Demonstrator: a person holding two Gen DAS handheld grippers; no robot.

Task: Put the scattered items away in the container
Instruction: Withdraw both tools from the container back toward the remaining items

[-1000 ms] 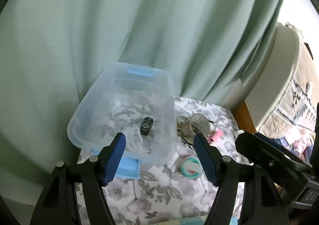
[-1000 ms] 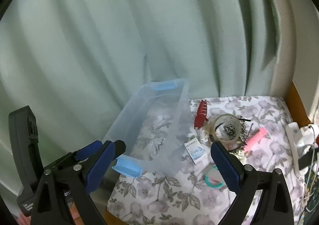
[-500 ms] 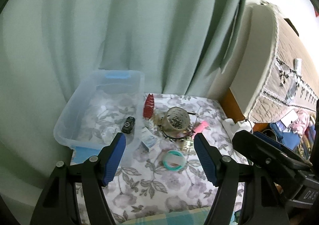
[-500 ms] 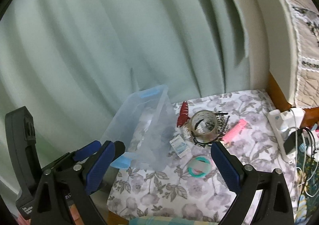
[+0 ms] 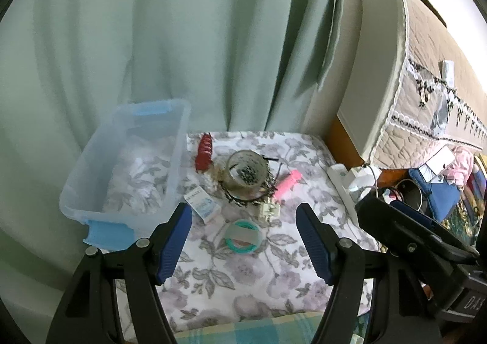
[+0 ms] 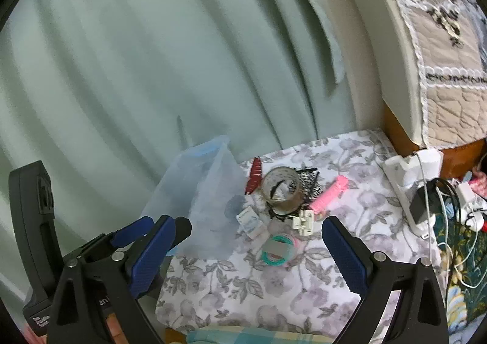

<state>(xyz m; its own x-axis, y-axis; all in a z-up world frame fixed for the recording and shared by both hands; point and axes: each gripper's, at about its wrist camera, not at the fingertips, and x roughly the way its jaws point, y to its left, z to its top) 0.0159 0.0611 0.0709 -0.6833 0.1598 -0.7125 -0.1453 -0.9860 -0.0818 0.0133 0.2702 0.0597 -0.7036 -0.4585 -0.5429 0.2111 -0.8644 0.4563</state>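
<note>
Left tool (image 5: 243, 240) and right tool (image 6: 248, 255) are both hanging wide open, gripping nothing; tape roll (image 5: 242, 236) is lying between left's tips, clear bin (image 5: 127, 167) ahead-left.

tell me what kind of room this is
Most likely a bedroom: a padded headboard with a quilted cover, a green curtain behind, and a small floral-clothed table beside the bed.
</note>
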